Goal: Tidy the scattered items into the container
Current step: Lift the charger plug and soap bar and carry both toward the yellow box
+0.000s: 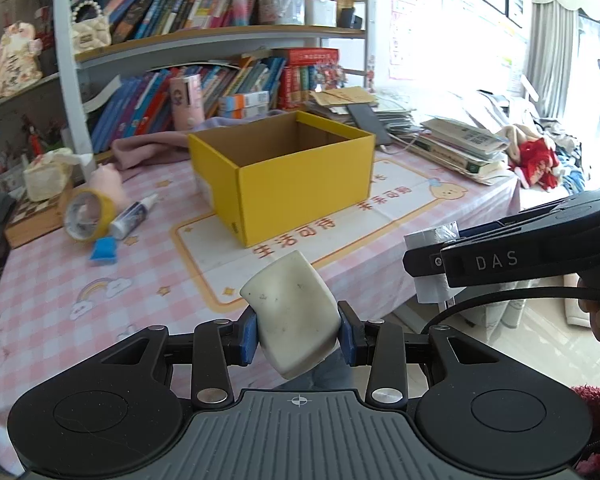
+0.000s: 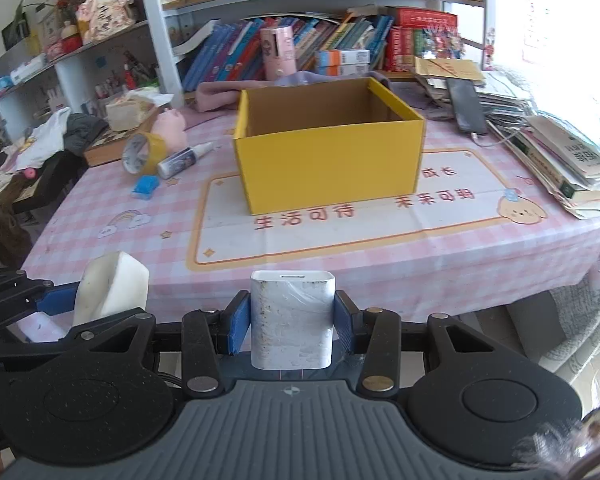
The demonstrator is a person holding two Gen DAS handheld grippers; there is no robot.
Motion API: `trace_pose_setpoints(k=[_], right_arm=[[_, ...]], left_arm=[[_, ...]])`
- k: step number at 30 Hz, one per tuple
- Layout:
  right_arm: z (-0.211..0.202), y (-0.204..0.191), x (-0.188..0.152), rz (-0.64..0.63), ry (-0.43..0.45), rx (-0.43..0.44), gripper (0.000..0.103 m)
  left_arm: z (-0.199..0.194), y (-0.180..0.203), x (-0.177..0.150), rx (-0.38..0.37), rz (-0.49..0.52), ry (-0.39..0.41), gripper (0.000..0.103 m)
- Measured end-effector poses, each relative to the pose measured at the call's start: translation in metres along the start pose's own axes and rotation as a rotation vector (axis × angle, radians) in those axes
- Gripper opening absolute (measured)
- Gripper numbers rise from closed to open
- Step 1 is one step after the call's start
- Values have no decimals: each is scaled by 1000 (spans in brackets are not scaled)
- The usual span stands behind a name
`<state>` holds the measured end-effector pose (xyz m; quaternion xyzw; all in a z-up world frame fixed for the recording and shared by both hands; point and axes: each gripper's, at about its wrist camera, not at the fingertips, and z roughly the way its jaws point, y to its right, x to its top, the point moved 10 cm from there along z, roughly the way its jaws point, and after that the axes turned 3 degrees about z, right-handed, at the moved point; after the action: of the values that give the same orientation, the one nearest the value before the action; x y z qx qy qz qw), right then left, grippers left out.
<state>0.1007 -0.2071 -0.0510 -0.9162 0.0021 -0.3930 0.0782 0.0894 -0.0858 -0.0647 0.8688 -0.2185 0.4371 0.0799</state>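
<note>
My left gripper is clamping one off-white, scuffed rounded block between its blue pads, and my right gripper is pinching one white charger block (speckled with grime). Ahead, one open yellow box is sitting mid-table; left of it are lying one tape roll, one spray bottle, one blue piece.
</note>
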Motion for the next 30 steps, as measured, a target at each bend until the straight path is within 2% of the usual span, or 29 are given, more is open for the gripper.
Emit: trace_pose_setpoints(k=[8, 24, 30], right_arm=[[3, 31, 3, 55, -2, -41, 42], [37, 52, 34, 68, 7, -61, 42], [52, 51, 64, 36, 60, -52, 42]], left_arm=[[19, 23, 13, -53, 54, -4, 38], [62, 25, 36, -91, 83, -1, 37], [74, 19, 63, -77, 115, 63, 37]])
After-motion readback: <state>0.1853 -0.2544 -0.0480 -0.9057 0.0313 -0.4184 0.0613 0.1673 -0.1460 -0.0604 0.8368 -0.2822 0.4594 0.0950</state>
